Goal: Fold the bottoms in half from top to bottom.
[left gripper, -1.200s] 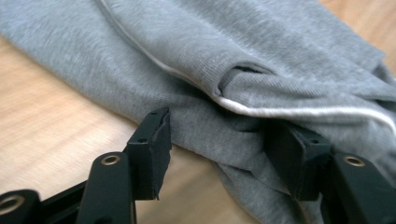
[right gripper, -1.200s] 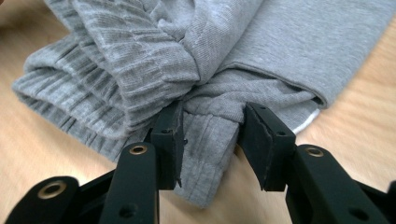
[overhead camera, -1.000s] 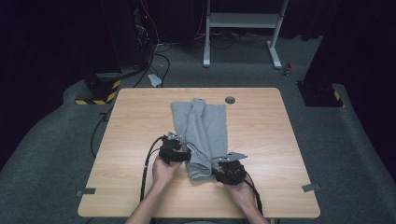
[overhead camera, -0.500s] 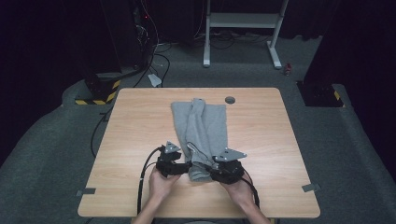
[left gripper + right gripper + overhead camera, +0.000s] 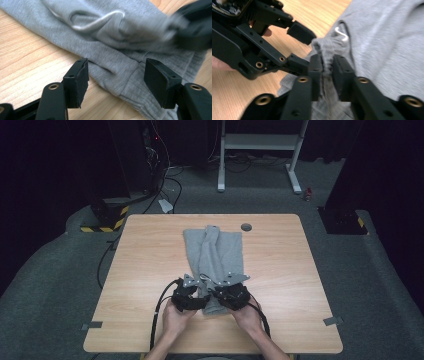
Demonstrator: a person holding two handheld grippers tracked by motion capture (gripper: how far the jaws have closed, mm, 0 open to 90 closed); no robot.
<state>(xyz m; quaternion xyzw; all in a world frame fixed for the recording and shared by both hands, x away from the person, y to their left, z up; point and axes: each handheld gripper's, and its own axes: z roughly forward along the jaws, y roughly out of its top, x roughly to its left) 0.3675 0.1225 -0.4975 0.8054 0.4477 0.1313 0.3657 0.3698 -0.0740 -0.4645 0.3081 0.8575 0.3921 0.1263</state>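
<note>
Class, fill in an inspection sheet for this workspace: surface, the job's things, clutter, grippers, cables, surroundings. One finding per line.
Surface: wooden table, grommet hole near the far edge.
Job's things: grey garment, folded lengthwise, white drawstring showing.
Clutter: nothing seen.
Grippers: left gripper open, fingers astride the garment's near edge; right gripper has just been closing, fingers pinching a fold of the cloth.
Cables: black cable trails from the left gripper.
Surroundings: grey carpet, white stand, striped base, tape tabs.

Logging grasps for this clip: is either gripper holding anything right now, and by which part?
The right gripper pinches a bunched fold at the near end of the grey garment. The left gripper stands open over its edge, holding nothing.
</note>
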